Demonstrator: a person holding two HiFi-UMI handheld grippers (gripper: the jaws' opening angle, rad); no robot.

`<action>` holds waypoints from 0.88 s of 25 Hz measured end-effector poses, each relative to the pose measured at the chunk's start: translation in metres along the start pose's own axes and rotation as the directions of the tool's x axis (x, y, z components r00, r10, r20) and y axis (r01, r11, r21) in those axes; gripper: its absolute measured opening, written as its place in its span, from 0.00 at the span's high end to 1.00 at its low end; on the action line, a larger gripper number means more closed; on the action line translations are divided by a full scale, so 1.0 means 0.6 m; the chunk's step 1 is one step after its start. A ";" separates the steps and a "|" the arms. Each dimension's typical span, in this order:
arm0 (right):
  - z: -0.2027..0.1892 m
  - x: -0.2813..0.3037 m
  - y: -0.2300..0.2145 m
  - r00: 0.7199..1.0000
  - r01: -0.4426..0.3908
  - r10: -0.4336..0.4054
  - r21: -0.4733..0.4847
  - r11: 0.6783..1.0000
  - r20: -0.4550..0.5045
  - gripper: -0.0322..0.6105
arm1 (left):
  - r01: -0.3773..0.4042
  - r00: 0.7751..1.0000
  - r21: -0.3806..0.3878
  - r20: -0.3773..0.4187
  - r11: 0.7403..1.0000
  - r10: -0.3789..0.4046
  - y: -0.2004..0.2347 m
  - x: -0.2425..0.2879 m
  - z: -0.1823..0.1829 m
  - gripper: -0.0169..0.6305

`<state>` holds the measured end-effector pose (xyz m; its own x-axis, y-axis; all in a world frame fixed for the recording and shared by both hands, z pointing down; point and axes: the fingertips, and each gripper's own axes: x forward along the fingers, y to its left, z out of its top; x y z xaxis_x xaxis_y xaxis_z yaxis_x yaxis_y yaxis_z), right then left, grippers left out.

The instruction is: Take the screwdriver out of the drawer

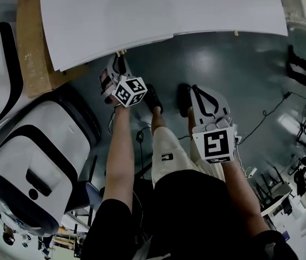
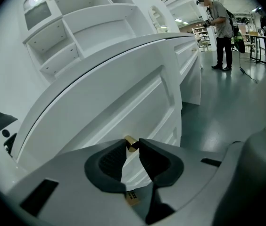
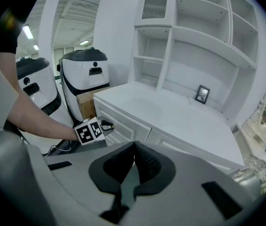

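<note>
The screwdriver was out of sight. The drawer (image 2: 123, 102) in the front of the white desk (image 1: 158, 10) stood closed. The left gripper (image 2: 132, 143) had its jaws on the drawer's small brass knob (image 2: 130, 144), apparently pinching it, though firm contact was hard to confirm. The right gripper (image 3: 134, 147) hung above the floor (image 1: 240, 64), apart from the desk, jaws together and empty.

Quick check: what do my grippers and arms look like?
The left gripper and right gripper have pale grey bodies with dark, ribbed, curved pads. Each carries a white cube printed with black square markers. The arms are bare below short black sleeves.
</note>
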<state>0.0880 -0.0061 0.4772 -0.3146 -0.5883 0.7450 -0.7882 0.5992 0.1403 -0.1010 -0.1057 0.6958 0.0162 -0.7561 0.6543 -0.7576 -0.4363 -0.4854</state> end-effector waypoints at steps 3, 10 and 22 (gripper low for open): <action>0.001 -0.001 0.003 1.000 -0.001 0.001 0.001 1.000 0.002 0.92 | 0.008 1.000 -0.006 -0.009 1.000 -0.008 0.000 -0.001 -0.001 0.83; -0.003 -0.001 0.004 1.000 0.001 -0.001 0.007 1.000 -0.001 0.92 | -0.007 1.000 -0.038 -0.013 0.999 0.006 0.002 -0.002 -0.001 0.83; -0.004 -0.006 -0.004 1.000 0.009 -0.009 0.013 1.000 0.000 0.92 | -0.061 0.997 -0.099 -0.050 0.993 0.057 0.004 0.004 0.003 0.83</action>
<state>0.0923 -0.0040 0.4761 -0.3070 -0.5939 0.7437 -0.7977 0.5868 0.1392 -0.1018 -0.1093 0.6950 -0.0595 -0.7541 0.6541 -0.8183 -0.3384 -0.4646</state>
